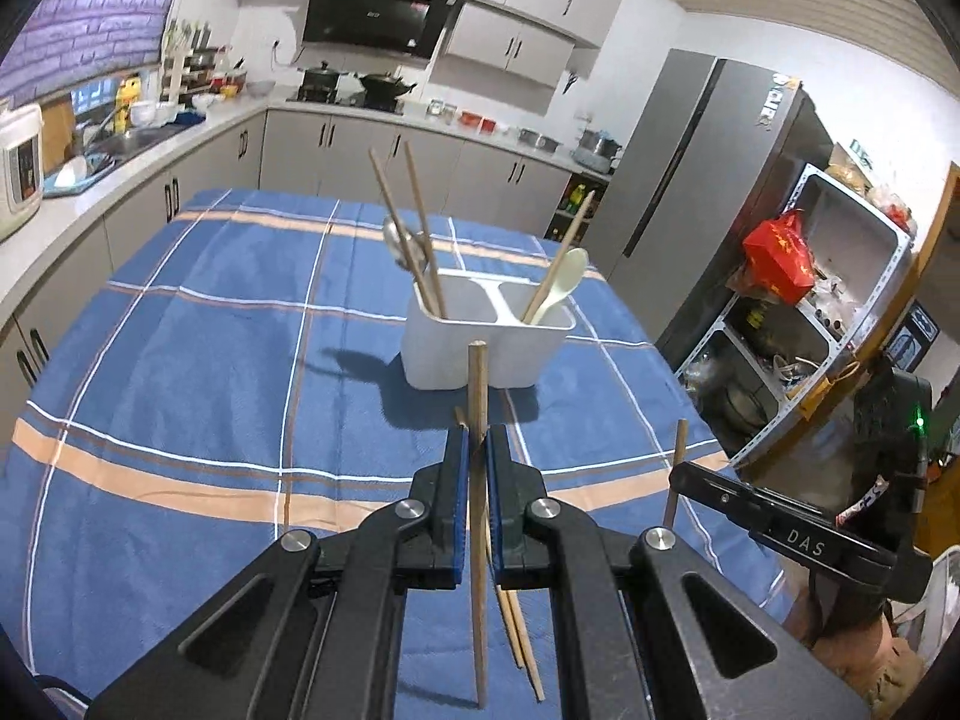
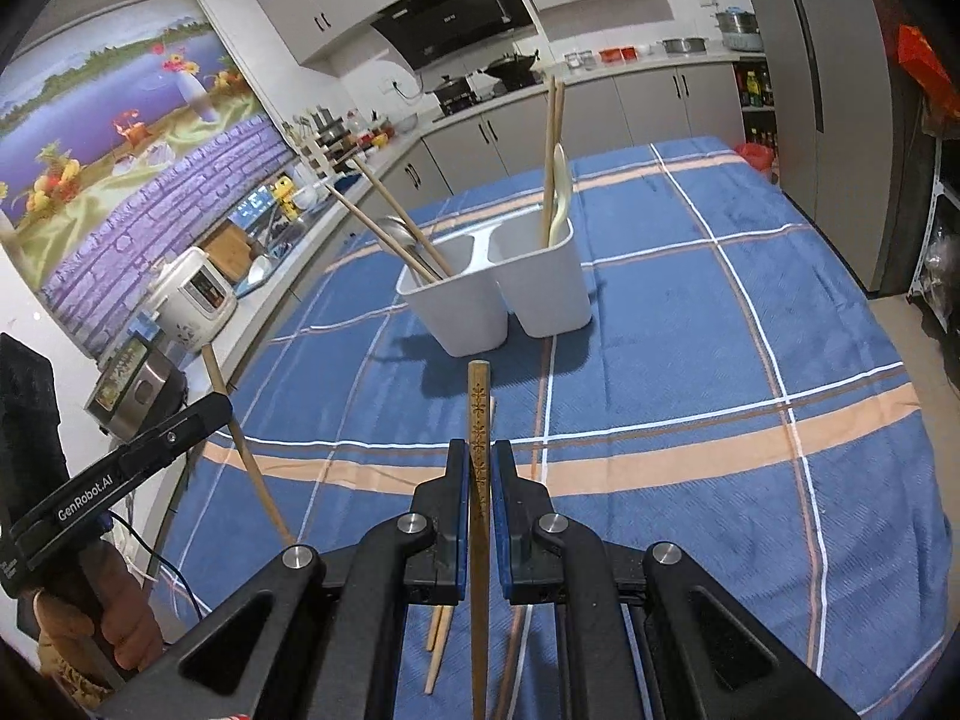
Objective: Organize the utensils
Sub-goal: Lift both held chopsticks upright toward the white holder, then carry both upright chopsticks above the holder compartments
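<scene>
- The blue checked tablecloth with orange and white stripes (image 1: 180,360) covers the table and fills the middle of both wrist views, with grey kitchen cabinets (image 1: 360,144) running behind it along the top of the frame.
- A white plastic two-compartment utensil holder (image 1: 474,336) stands upright on the cloth just above frame centre in the left view; in the right view it sits centre, slightly high.
- In the holder's left compartment lean two wooden chopsticks (image 1: 414,228) and a metal spoon (image 1: 399,243), all tilted to the upper left.
- In the right compartment stand a pale cream plastic spoon (image 1: 561,288) and another wooden chopstick (image 1: 573,240), tilted to the upper right.
- The left gripper (image 1: 478,450), black with blue pads, is at bottom centre of its own view — its fingers are pinching a plain light wooden chopstick (image 1: 477,384) that points up towards the holder.
- The right gripper (image 2: 480,462) is at bottom centre of its view, fingers likewise clamped on a darker wooden chopstick with a carved pattern (image 2: 479,408), held upright in the frame.
- Loose wooden chopsticks (image 1: 519,636) lie on the cloth beneath the left gripper, at the lower middle of the frame — a few more (image 2: 438,642) show under the right one.
- A person's hand (image 2: 114,618) grips the left tool's handle at the lower left of the right view.
</scene>
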A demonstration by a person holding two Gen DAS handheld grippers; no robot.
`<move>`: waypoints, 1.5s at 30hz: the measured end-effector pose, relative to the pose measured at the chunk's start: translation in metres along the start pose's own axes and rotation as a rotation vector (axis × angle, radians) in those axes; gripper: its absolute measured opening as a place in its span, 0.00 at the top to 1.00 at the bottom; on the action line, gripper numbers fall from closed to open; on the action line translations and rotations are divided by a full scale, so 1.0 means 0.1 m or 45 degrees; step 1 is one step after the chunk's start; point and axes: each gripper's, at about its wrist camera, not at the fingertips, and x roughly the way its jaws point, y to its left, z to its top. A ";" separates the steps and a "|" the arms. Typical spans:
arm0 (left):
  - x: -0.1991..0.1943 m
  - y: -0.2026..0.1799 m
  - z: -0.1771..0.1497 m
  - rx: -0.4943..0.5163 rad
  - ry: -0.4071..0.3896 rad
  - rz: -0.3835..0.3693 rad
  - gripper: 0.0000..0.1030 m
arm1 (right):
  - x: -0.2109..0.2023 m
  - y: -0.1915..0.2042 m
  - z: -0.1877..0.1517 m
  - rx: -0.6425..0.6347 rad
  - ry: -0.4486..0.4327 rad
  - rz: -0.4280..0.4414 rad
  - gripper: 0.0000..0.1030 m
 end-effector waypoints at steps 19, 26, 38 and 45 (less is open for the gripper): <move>-0.40 -0.25 0.14 0.057 -0.125 -0.036 0.95 | -0.54 0.15 0.12 -0.063 -0.176 0.006 0.93; -0.43 -0.32 0.30 0.094 -0.165 -0.047 0.95 | -0.59 0.21 0.23 -0.089 -0.215 -0.005 0.93; -0.40 -0.40 0.89 0.141 -0.276 -0.040 0.95 | -0.62 0.28 0.60 -0.133 -0.260 -0.027 0.93; -0.25 -0.41 1.39 0.169 -0.344 -0.026 0.95 | -0.68 0.36 1.05 -0.150 -0.333 -0.033 0.93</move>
